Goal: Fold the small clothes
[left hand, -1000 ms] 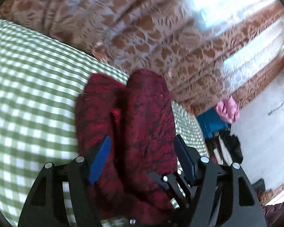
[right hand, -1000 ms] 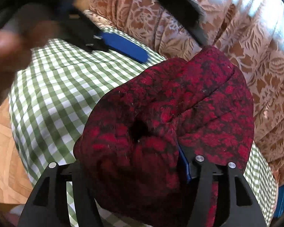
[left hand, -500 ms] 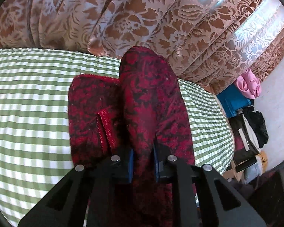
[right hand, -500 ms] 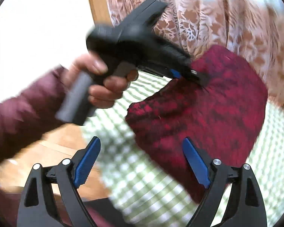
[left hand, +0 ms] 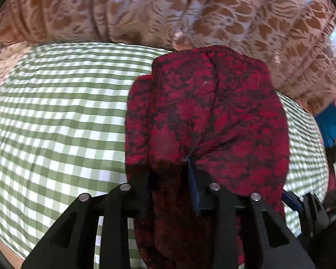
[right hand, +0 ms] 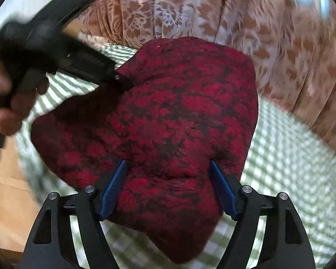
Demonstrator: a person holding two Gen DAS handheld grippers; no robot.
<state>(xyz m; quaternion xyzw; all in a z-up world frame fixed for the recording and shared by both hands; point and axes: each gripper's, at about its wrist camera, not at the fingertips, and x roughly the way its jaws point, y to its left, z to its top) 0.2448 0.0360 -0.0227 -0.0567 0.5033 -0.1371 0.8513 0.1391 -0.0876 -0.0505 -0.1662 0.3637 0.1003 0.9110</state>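
Your left gripper [left hand: 170, 179] is shut tight on a bunched edge of the red cloth [left hand: 208, 116], which sits lumpy on the green checked tabletop [left hand: 56, 112]. In the right view, your hand [right hand: 9, 103] holds that gripper slanting down into the cloth's far left corner. Your right gripper [right hand: 168, 188] is open, with its blue fingers [right hand: 113, 190] on either side of the cloth's near edge. A brown flowered curtain [left hand: 168, 11] hangs behind.

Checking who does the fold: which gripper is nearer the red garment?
Left. The left gripper is shut on a bunched fold of the red garment. The right gripper is open, its jaws straddling the near edge without clamping.
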